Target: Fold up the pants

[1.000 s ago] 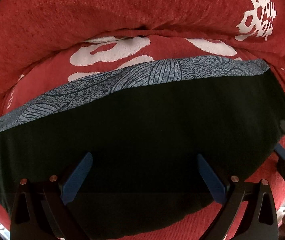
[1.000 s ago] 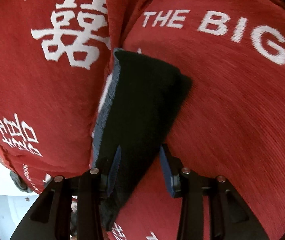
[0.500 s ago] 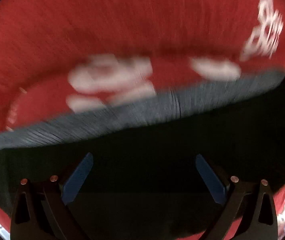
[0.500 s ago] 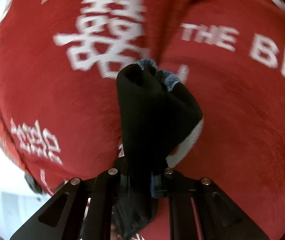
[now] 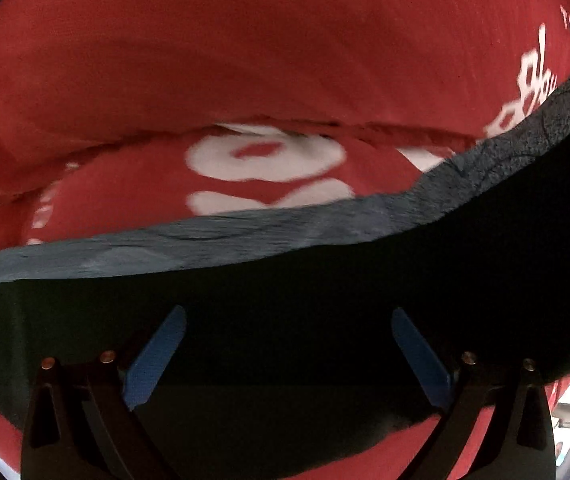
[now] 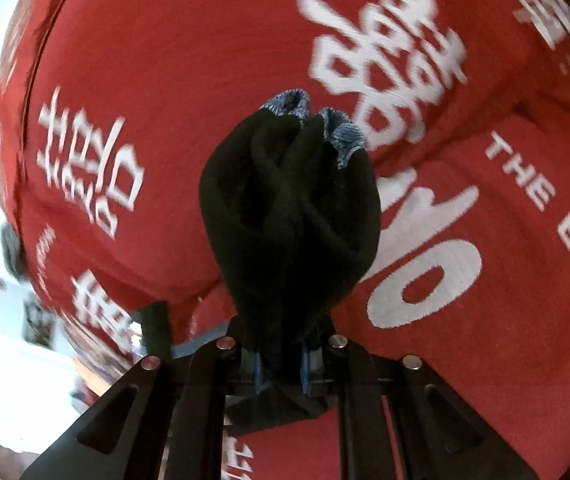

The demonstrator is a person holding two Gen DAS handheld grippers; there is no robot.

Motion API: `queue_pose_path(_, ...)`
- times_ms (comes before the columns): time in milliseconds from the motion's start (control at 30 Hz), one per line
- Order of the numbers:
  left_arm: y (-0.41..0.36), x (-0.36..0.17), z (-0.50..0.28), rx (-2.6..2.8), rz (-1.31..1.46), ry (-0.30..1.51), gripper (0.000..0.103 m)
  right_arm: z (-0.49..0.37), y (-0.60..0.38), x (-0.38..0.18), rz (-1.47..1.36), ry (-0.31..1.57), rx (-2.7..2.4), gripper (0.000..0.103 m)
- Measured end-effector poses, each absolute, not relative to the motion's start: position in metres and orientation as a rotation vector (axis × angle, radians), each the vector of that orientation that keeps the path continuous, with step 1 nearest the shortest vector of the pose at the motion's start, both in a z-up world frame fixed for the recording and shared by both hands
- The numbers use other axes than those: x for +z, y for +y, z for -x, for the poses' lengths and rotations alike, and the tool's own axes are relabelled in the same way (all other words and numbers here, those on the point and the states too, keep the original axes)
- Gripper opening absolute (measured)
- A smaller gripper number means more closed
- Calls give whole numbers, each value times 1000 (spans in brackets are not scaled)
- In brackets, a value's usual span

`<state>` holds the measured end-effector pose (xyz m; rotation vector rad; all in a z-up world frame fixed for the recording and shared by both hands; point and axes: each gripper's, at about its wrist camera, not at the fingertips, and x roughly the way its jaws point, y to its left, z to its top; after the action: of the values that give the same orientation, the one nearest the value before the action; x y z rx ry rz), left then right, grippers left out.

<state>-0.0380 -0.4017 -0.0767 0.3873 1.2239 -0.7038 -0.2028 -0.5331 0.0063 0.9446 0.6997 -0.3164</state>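
Right tool (image 6: 281, 372) has just closed, now pinching a bunched end of the black pants (image 6: 289, 216) and lifting it off the red cover (image 6: 165, 80). Left tool (image 5: 285, 352) spread wide above flat black cloth, blue-grey waistband (image 5: 245, 236) along its far edge.

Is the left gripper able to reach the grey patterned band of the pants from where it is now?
Probably yes. The left gripper is open over the black pants, and the grey patterned band lies just ahead of its fingers with nothing between them.
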Motion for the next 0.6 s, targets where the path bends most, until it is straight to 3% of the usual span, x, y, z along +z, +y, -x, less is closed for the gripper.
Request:
queue_pose_path(300, -282, -52, -23, -548, -339, 1201, 103, 120, -422, 29, -559, 888, -270, 16)
queue_pose_path(600, -162, -74, -75, -380, -269, 1290, 103, 36, -271, -72, -128, 1202, -252, 29)
